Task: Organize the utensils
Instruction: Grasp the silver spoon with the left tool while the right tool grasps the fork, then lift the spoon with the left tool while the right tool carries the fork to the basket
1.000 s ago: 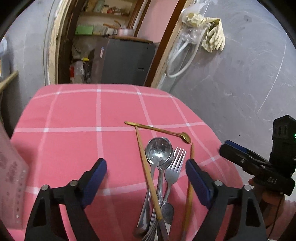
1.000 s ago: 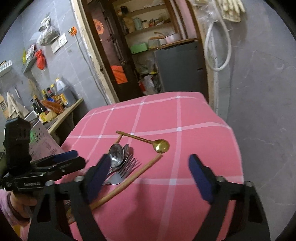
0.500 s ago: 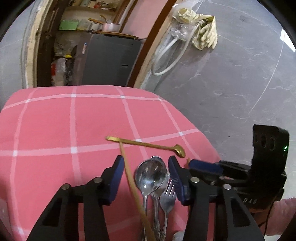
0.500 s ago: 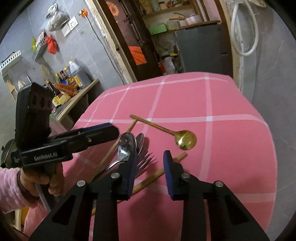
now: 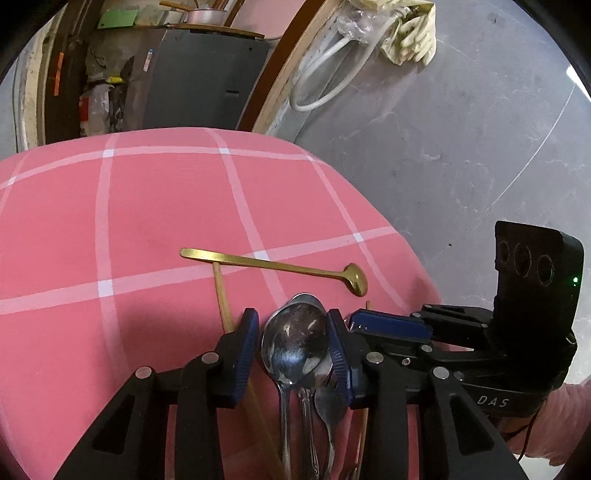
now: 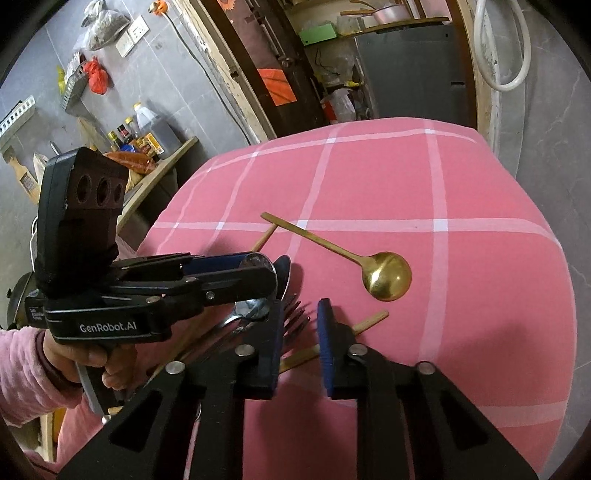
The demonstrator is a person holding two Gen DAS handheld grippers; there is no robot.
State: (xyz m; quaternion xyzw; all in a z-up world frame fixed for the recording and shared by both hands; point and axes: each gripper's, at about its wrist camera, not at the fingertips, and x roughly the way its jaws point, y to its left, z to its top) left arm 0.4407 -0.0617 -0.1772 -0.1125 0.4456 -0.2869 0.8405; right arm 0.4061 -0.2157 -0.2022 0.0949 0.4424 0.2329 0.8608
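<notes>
Two grippers crowd your utensil pile: left gripper (image 5: 291,349) has its blue-padded fingers (image 5: 245,347) clenched around the shiny silver spoon (image 5: 293,345), right gripper (image 6: 299,341) nearly closed over a wooden chopstick (image 6: 364,325), empty, on the pink checked counter (image 5: 147,206).

Glossy metal spoon (image 5: 295,347), matt cloth (image 5: 147,206)

A pink tablecloth (image 5: 155,206) with white grid lines fills the middle of both views. At the top right of the left view, pale rubber gloves (image 5: 410,27) hang on the grey wall (image 5: 461,147) above a looped white hose (image 5: 325,88). A dark grey cabinet (image 5: 207,81) stands behind the table, a metal pot (image 5: 207,14) on top. In the right view's upper left, a red bag (image 6: 96,75) and a white socket (image 6: 133,35) hang above a shelf of bottles (image 6: 147,133).
</notes>
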